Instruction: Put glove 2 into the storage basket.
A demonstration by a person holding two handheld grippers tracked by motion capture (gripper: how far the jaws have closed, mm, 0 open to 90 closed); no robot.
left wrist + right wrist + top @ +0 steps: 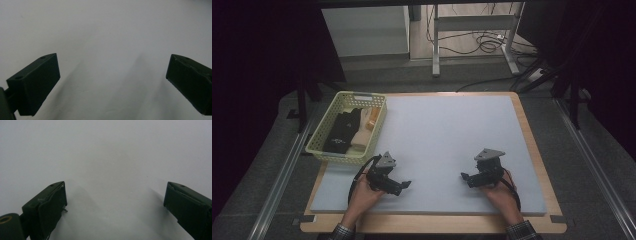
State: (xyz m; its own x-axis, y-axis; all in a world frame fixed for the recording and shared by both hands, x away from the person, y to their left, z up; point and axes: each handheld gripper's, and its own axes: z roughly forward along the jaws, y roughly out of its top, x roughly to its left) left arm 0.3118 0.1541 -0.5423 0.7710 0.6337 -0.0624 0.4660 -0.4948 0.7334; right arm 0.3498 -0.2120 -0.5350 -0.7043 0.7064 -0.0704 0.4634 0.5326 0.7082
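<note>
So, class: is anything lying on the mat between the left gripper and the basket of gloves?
Nothing visible. The left gripper, jaws open, rests on the pale mat just in front of the basket; only the basket's near wall separates it from the gloves.

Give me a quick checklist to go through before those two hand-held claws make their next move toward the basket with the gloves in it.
1. Left tool open: ok, its jaws stand wide apart in the left gripper view, nothing between them.
2. Right tool open: ok, jaws wide apart, nothing held.
3. Both tools resting low over the grey foam mat: ok.
4. Yellow-green basket within reach of the left tool: ok, it sits just beyond and left of it, at the mat's far left corner.
5. Contents visible: ok, a black glove and a cream glove lie inside.
6. Orange item at the basket's right wall: cannot tell what it is.
</note>
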